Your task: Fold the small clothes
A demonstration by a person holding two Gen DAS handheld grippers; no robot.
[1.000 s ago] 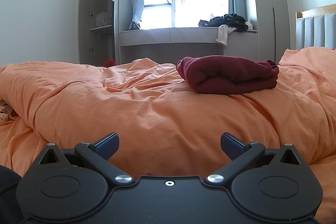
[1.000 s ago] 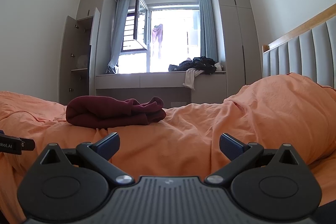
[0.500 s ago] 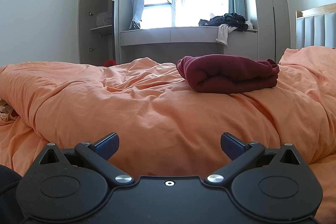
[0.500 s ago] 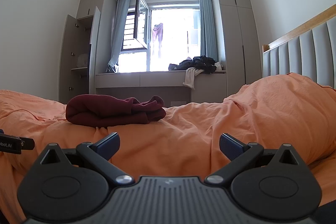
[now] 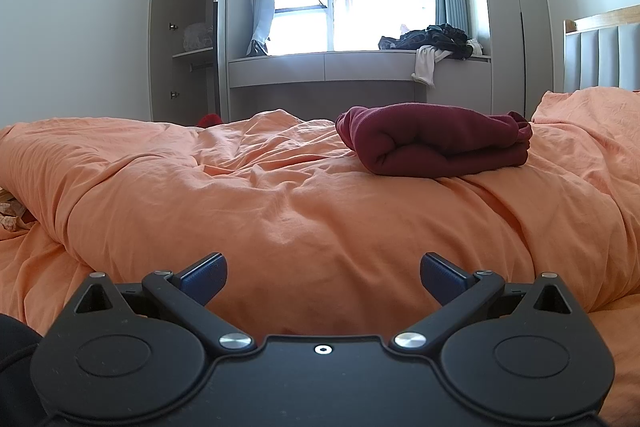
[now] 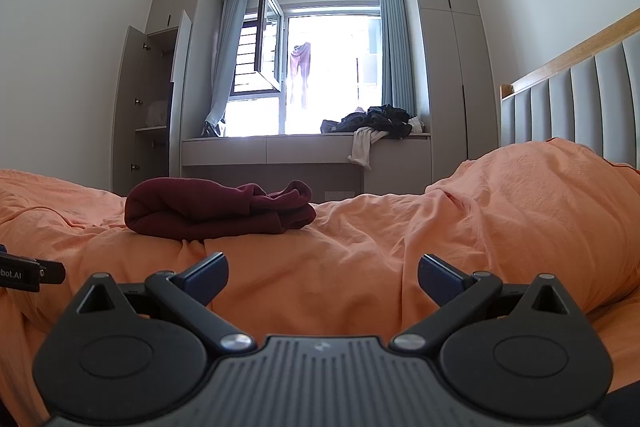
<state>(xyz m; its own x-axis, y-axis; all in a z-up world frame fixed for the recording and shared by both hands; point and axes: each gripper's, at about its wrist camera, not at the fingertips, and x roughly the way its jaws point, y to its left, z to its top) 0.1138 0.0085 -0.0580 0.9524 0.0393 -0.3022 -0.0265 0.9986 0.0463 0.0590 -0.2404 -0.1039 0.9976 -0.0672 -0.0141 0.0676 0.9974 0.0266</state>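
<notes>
A dark red garment (image 5: 436,141) lies folded in a thick bundle on the orange duvet (image 5: 280,195), right of centre in the left wrist view. In the right wrist view the same folded garment (image 6: 216,209) sits left of centre. My left gripper (image 5: 323,273) is open, low over the near edge of the duvet, well short of the garment, with nothing between its fingers. My right gripper (image 6: 323,271) is open too and holds nothing. The tip of the left gripper (image 6: 28,273) shows at the left edge of the right wrist view.
A raised hump of duvet (image 6: 540,203) lies at the right, below a padded headboard (image 6: 580,95). Beyond the bed a window bench (image 5: 360,67) carries a heap of dark and white clothes (image 5: 434,41). An open wardrobe (image 5: 188,43) stands at the back left.
</notes>
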